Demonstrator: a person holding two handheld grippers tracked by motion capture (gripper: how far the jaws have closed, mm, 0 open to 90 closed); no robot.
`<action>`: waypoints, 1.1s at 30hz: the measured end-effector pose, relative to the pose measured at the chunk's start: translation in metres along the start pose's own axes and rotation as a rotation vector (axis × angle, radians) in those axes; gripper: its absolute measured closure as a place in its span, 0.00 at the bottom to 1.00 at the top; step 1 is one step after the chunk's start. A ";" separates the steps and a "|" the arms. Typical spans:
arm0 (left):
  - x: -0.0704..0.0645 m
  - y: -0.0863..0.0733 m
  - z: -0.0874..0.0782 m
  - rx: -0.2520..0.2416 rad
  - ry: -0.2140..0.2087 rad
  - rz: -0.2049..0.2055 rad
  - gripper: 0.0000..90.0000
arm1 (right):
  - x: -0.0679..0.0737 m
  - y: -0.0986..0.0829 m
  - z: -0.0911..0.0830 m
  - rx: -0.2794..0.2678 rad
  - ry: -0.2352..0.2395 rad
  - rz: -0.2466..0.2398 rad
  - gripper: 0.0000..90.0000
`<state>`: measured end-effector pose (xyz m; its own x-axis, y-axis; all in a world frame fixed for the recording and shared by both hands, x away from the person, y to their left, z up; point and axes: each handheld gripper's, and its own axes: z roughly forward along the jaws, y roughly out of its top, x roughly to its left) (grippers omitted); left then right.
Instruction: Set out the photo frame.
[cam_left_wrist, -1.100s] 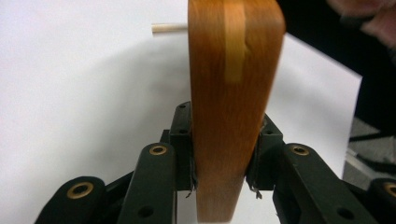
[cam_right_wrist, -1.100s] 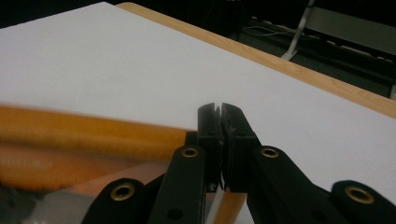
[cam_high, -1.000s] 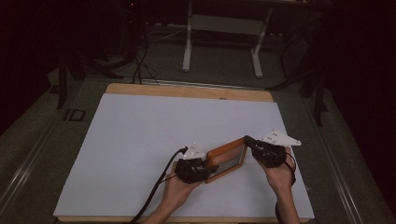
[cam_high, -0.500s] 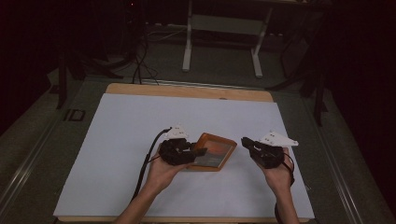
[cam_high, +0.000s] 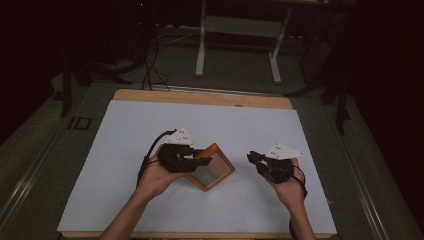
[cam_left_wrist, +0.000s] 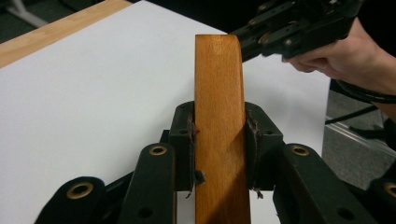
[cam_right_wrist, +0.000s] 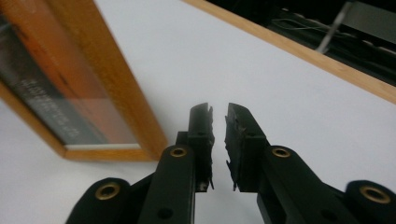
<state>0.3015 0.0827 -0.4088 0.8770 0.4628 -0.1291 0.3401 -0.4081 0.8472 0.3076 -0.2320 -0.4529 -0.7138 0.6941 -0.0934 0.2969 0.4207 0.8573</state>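
Note:
A wooden picture frame (cam_high: 216, 171) with a dark orange picture lies tilted near the middle of the white sheet (cam_high: 150, 130). My left gripper (cam_high: 204, 161) is shut on its left edge; in the left gripper view the frame's wooden rail (cam_left_wrist: 218, 93) is clamped between both pads. My right gripper (cam_high: 251, 157) hovers a short way right of the frame, apart from it. In the right gripper view its jaws (cam_right_wrist: 218, 114) stand almost together with nothing between them, and the frame's corner (cam_right_wrist: 107, 79) is at the left. The right gripper (cam_left_wrist: 289, 28) also shows beyond the frame's end.
The white sheet covers a wooden board (cam_high: 200, 97) with a bare strip along the far edge. Behind the table stand a metal stand (cam_high: 237, 45) and floor cables (cam_high: 150, 65). A small label (cam_high: 80, 122) lies left of the board.
The right gripper has let go of the frame's right end and drawn back. The left gripper has carried the frame leftward and tipped it from on edge toward flat.

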 end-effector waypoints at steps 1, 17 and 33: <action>0.000 0.000 0.000 -0.002 -0.004 0.003 0.77 | 0.002 0.000 0.001 0.003 0.010 -0.011 0.87; 0.001 0.008 0.008 0.028 -0.046 0.041 0.76 | 0.018 0.006 0.013 0.033 0.175 -0.071 0.53; -0.001 0.017 0.015 0.073 -0.088 0.115 0.76 | 0.035 0.008 0.037 0.005 0.364 -0.082 0.32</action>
<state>0.3115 0.0634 -0.4018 0.9369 0.3403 -0.0804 0.2565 -0.5125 0.8195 0.3092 -0.1827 -0.4678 -0.9140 0.4050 0.0257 0.2320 0.4695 0.8519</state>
